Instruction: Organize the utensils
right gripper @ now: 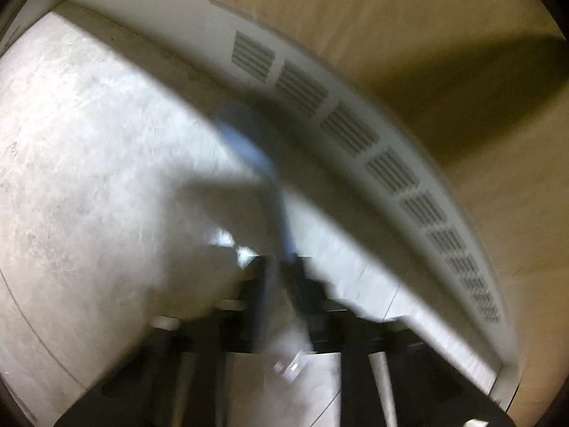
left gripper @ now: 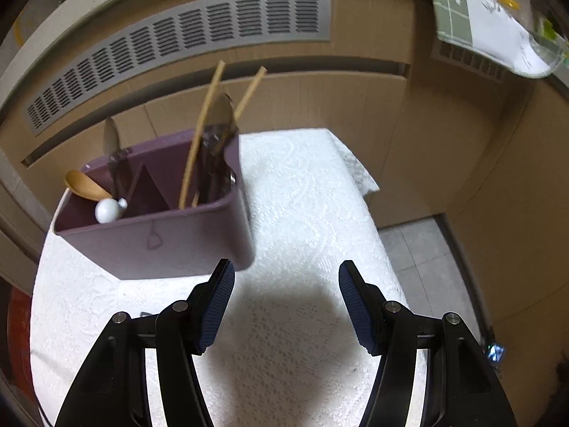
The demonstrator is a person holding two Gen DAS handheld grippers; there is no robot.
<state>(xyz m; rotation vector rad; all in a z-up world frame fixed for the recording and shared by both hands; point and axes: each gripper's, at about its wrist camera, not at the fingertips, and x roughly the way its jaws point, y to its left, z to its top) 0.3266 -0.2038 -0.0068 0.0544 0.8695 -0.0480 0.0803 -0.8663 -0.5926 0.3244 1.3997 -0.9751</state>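
Left wrist view: purple caddy [left gripper: 156, 238] at the table's [left gripper: 306, 192] far-left corner holds two chopsticks [left gripper: 202, 131]; left tongs [left gripper: 286, 306] apart, empty. Right tongs [right gripper: 281, 267] clamped on one blurred blue-handled utensil [right gripper: 256, 156].

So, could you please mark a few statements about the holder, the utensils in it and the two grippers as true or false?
1. The purple utensil holder stands on a white textured cloth. True.
2. The left gripper is clamped on the holder. False: its jaws stand open with nothing between them.
3. Two chopsticks stand in the holder's right compartment. True.
4. The wooden spoon lies flat on the cloth. False: it sits in the holder's left compartment.
5. The right gripper is wide open. False: it is shut on a thin blue-handled item, too blurred to identify.
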